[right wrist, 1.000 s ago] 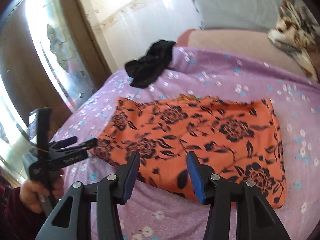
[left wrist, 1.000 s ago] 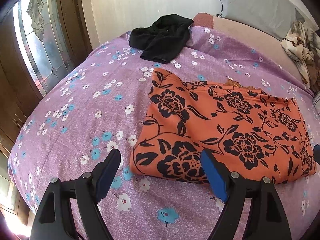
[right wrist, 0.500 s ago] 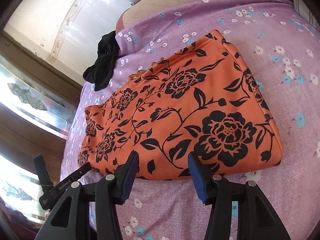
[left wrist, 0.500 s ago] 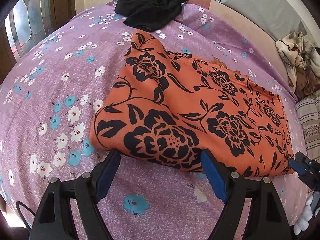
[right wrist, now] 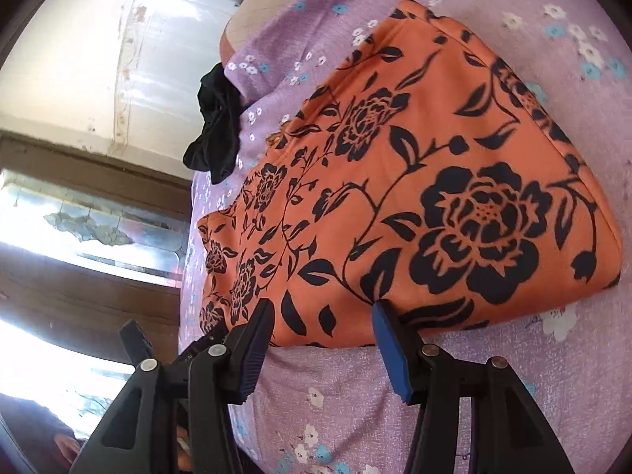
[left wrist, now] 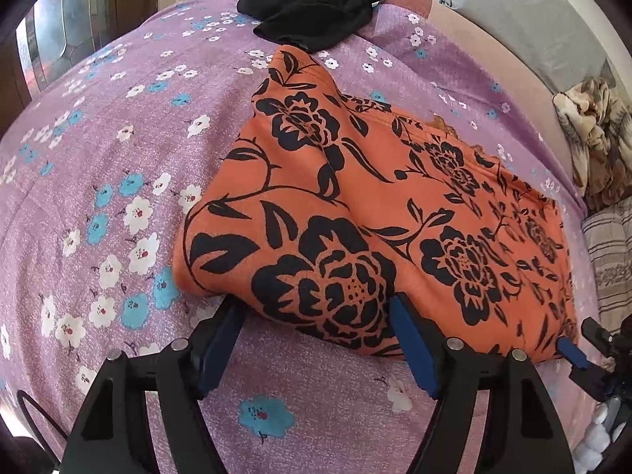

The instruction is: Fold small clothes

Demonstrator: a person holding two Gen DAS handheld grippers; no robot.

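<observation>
A folded orange garment with black flowers (left wrist: 395, 197) lies on the purple flowered bedsheet (left wrist: 118, 158). My left gripper (left wrist: 316, 316) points down at the garment's near left corner. Its jaws are closing, the cloth's edge lies between the blue pads, and they do not press on it. In the right wrist view the same garment (right wrist: 434, 158) fills the middle. My right gripper (right wrist: 324, 312) stands open at the near edge by the right end, with the hem between its fingertips. Its tip also shows in the left wrist view (left wrist: 576, 351).
A crumpled black garment (left wrist: 316, 4) lies at the far end of the bed, against the wall. A grey pillow (left wrist: 533, 19), a beige crumpled cloth (left wrist: 592, 138) and a striped cloth (left wrist: 608, 252) lie on the right. A wooden-framed window (right wrist: 79, 217) stands left of the bed.
Both grippers have dropped closer to the orange garment's near edge. The right gripper has rolled, tilting its view. The left jaws have narrowed a little.
</observation>
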